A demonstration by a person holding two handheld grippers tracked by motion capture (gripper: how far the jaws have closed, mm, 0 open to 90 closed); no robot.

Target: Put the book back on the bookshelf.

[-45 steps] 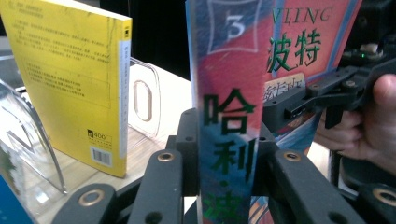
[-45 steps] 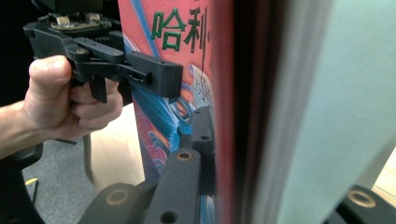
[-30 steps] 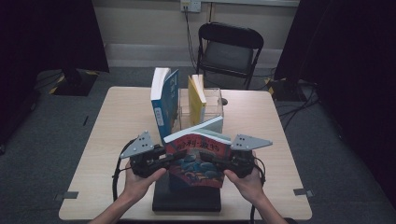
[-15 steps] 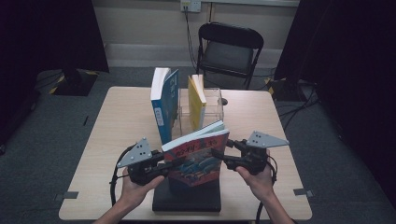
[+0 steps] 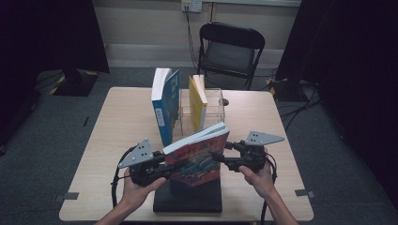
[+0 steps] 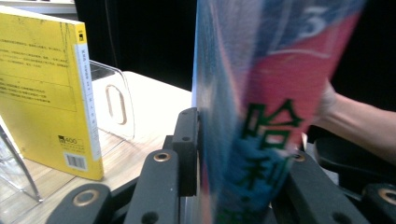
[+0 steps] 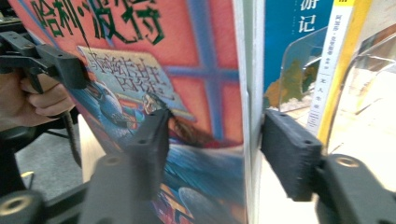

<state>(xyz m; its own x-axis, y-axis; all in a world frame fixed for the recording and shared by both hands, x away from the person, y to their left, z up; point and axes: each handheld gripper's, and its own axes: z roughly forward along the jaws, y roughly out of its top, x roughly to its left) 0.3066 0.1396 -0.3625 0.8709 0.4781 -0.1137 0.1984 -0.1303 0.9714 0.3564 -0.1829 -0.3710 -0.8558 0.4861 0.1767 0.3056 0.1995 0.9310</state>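
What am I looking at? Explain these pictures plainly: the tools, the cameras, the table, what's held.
No robot here: a person holds a two-jaw tool in each hand, the left gripper and the right gripper. The high view looks down from above. Each gripper view comes from a camera riding on that gripper, looking along its black jaws. On the table a blue book stands beside a clear rack, a yellow book in it, and a black box lies in front. A red book is held up. The left gripper clamps one edge. The right jaws have just been opening: the other edge stands between them, with a gap at one pad.
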